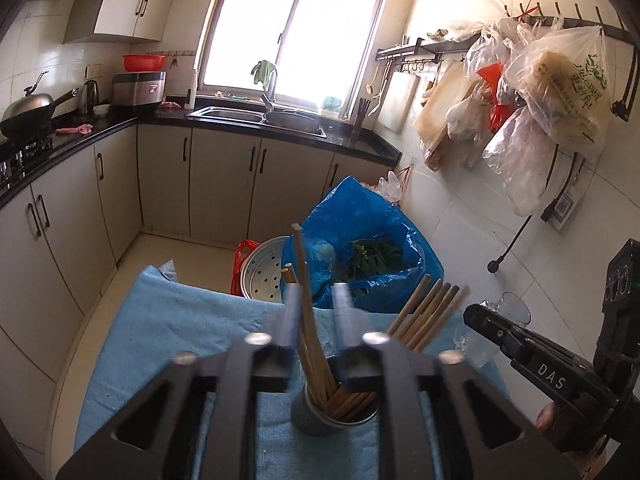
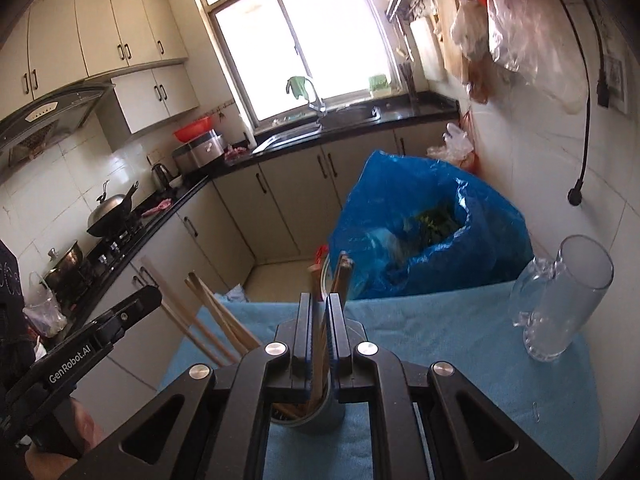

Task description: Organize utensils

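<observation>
Chopsticks (image 1: pixel 308 320) stand between our left gripper (image 1: pixel 318 300), whose jaws sit apart with the sticks loose in the gap, their lower ends already in the grey cup (image 1: pixel 334 410) on the blue cloth (image 1: pixel 180 320). Further right, our right gripper (image 2: pixel 319 316) is clamped on a second bundle of chopsticks (image 2: pixel 340 280) over the same cup (image 2: pixel 320 416). Crowding worries us: both tools work one small cup, so a nudge could tip it or spill sticks toward the glass jar (image 2: pixel 560 304) nearby.
</observation>
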Demonstrator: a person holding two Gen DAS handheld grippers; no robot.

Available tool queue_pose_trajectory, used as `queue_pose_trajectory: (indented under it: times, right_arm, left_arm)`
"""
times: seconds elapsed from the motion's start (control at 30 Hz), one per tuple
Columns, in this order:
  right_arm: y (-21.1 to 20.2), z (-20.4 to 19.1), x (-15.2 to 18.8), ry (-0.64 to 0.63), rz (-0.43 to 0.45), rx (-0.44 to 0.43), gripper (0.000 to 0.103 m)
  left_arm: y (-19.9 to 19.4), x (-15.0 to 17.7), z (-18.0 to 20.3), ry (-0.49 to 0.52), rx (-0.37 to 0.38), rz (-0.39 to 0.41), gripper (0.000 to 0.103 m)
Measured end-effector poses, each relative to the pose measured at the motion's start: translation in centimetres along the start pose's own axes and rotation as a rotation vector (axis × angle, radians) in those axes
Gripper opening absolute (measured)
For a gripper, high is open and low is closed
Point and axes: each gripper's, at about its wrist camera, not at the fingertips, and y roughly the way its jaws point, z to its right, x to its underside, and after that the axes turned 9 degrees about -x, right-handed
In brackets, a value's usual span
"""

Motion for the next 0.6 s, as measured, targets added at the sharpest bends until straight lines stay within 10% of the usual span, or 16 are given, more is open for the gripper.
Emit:
queue_pose_trajectory:
  times: [0.3, 0.43, 0.6]
  right_arm:
    - [-4.6, -1.8, -0.4, -0.021, 0.052, -0.016, 0.018]
    - [-8.3, -2.9, 1.0, -0.045, 0.086, 0.011, 0.051]
    - [-12.9, -4.7, 6.2, -0.118, 0.104, 0.047, 0.065]
  left_arm:
    - [-5.2, -0.1, -0.7, -0.004, -0.029, 0.088, 0.043]
    - [-9.6, 2.0, -0.6, 0.033, -0.092, 0.158, 0.07]
    - [-14.7, 7.2, -0.8, 0.059, -0.128, 0.159, 0.09]
